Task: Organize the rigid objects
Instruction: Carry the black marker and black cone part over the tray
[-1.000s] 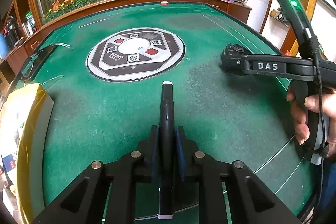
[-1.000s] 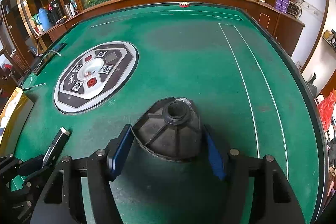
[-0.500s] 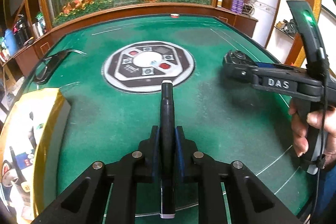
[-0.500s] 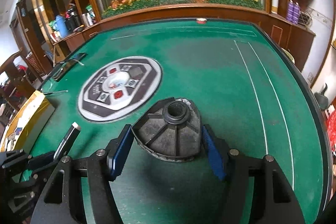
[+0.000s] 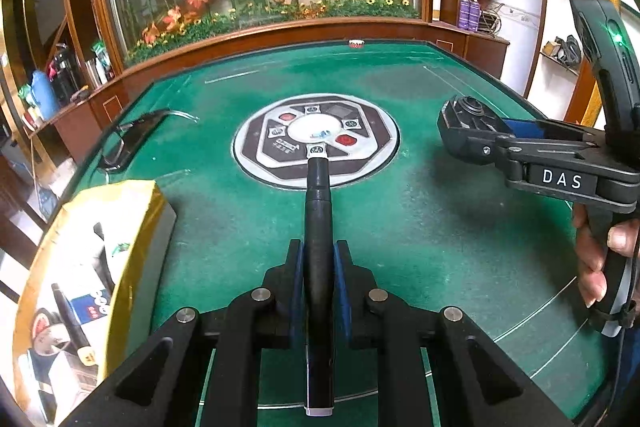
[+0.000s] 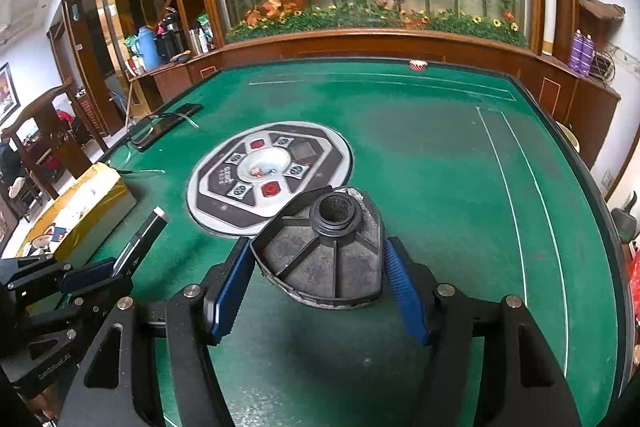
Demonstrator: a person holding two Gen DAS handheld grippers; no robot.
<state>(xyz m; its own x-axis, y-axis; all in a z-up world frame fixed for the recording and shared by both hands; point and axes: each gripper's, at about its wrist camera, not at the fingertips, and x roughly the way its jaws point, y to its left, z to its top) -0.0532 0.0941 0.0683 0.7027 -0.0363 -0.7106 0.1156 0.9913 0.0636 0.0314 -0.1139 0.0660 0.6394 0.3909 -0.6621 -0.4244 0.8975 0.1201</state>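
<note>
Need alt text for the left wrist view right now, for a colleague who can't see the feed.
The left gripper clamps a slim black pen-like stick above a green felt table. At right, the right gripper holds a black ribbed plastic part; a gold-edged box sits at left.

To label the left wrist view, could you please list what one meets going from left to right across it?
Gold-edged box → black tray → black pen in the left gripper → ribbed black part in the right gripper → hand.

Green felt table (image 5: 400,227) lies open ahead (yellow box (image 5: 132,227) blocks its left edge).
</note>
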